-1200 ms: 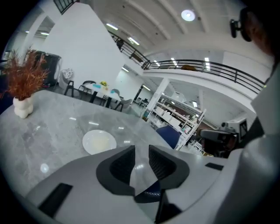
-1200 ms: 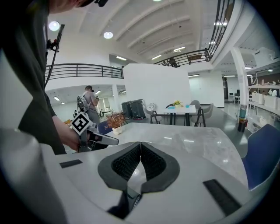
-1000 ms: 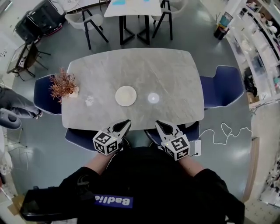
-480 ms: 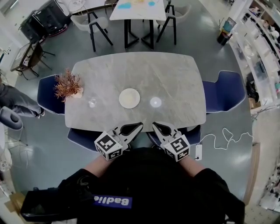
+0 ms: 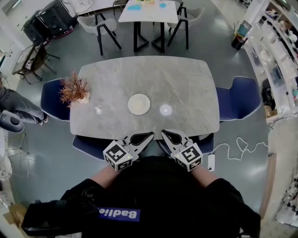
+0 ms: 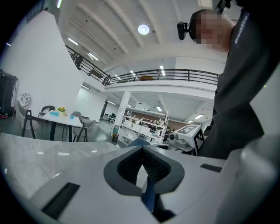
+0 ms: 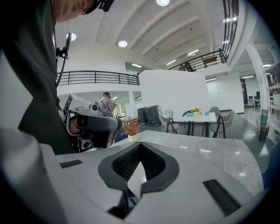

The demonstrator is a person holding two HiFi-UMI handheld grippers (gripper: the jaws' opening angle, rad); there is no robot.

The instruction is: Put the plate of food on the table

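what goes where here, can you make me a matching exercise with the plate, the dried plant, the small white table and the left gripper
1 plate
2 dried plant
3 white table
4 left gripper

a left end of the marble table
b jaws shut, empty, by its near edge
c beyond its far side
d near the middle of its top

Pairs: 1-d, 2-a, 3-c, 4-b

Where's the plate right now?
In the head view, the plate sits on the grey table, near its middle, right of the dried plant.
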